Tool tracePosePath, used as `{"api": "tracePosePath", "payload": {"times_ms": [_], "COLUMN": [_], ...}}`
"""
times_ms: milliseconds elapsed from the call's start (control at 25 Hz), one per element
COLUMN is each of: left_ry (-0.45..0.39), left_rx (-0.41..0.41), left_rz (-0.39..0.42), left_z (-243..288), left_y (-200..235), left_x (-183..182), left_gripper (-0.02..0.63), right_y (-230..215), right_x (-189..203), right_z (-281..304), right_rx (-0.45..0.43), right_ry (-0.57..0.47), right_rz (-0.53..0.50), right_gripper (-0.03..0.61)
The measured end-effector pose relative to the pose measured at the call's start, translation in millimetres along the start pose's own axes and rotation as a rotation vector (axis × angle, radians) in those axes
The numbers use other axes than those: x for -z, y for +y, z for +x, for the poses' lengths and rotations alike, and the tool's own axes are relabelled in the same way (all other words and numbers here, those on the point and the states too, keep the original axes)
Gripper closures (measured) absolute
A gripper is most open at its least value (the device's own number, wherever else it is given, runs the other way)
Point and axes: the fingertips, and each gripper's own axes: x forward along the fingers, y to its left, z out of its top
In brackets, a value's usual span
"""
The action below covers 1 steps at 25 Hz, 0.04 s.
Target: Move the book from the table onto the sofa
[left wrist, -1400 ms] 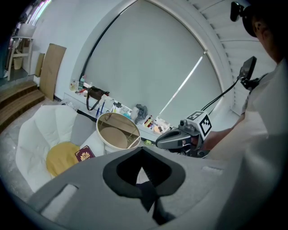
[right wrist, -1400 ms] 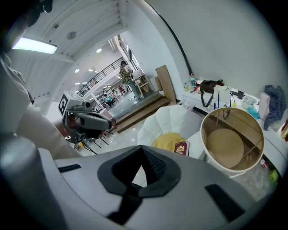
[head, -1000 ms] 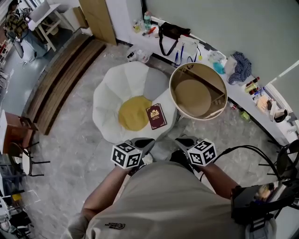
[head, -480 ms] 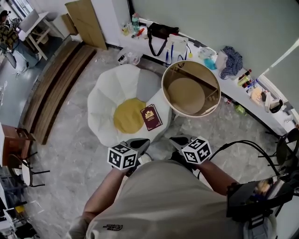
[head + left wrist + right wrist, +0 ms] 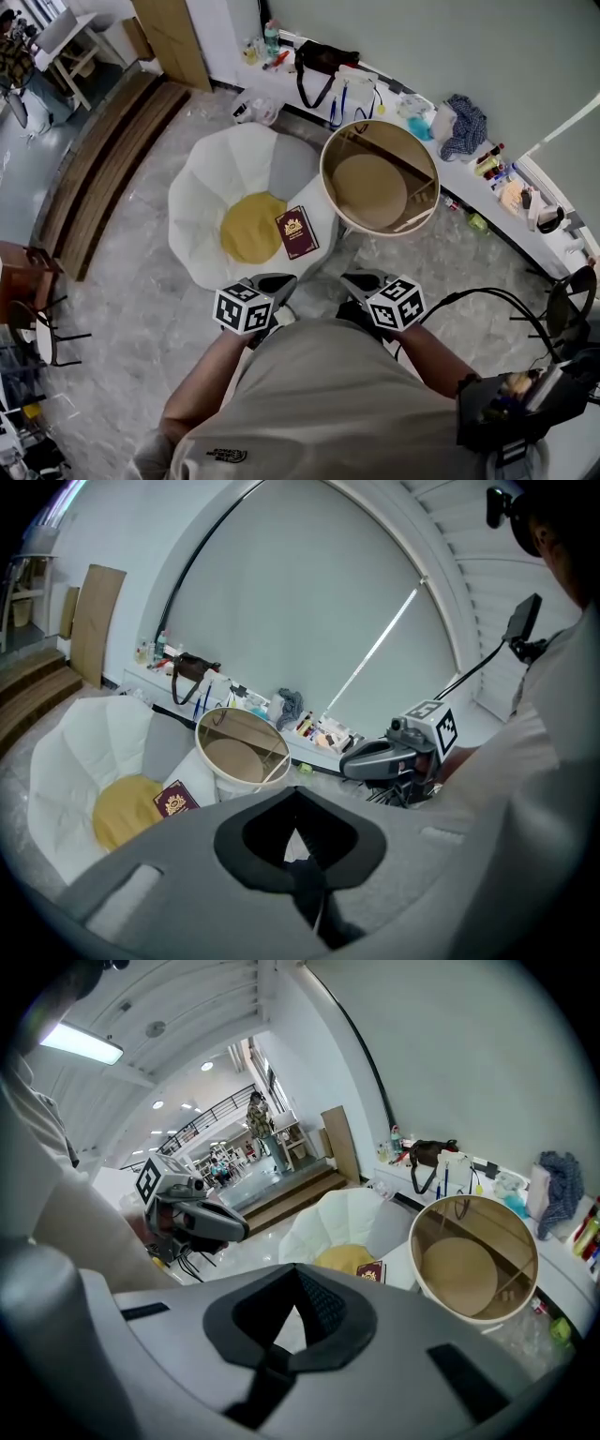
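While the left gripper (image 5: 277, 281) and right gripper (image 5: 362, 279) hang closed and empty near the person, the maroon book (image 5: 297, 232) lies on the white sofa (image 5: 211, 187), touching its yellow cushion (image 5: 246, 228), left of the round table (image 5: 325, 178). The move looks complete, and only stepping back seems left.

Open-plan office w/ lounge corner, white petal sofa (image 5: 214, 173), cluttered wall ledge (image 5: 466, 178), desk (image 5: 67, 36) beyond

Book (image 5: 297, 232) on the sofa (image 5: 216, 178) seat, against the right edge of the cushion (image 5: 249, 228). Round table (image 5: 379, 178) just right of the sofa. Behind both, ledge (image 5: 473, 180) along the wall, bag (image 5: 323, 61) on it. Before the sofa, left gripper (image 5: 279, 281) and right gripper (image 5: 362, 279) side by side.
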Motion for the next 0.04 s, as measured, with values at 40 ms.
{"api": "tracePosePath", "payload": {"times_ms": [40], "left_ry": [0.003], "left_rx": [0.001], "left_rz": [0.004], "left_z": [4.3], "left_y": [1.1], "left_x": [-2.9], "left_gripper": [0.607], "right_y": [-4.2], "right_x": [-1.1], "right_z": [-1.2], "right_rx": [0.003], "right_ry": [-0.003], "right_rz": [0.001], "right_gripper": [0.566]}}
